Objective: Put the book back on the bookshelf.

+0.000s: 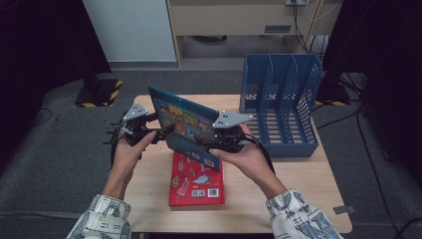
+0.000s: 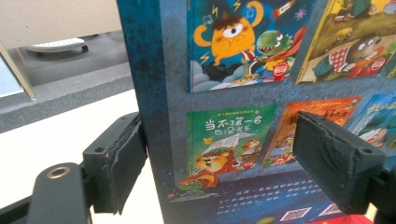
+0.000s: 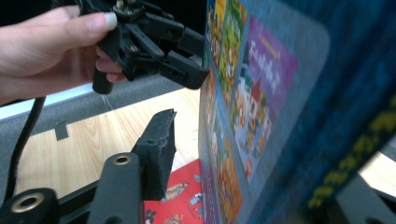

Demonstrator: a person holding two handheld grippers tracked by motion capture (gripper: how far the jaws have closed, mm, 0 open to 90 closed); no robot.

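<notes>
Left hand-held gripper point(image 2: 219, 163) clamps blue book point(image 2: 243, 93) — right's loosened.

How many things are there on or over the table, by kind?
Books: 2 (blue book held up, red book flat on the table)
File racks: 1 (blue rack)
Grippers: 2 (left gripper, right gripper)
Total: 5

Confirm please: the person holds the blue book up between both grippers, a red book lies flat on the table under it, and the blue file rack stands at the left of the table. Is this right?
Not quite. In the high view the blue file rack stands at the right of the table, not the left. The blue book is up between both grippers, and the red book lies flat under it.
</notes>
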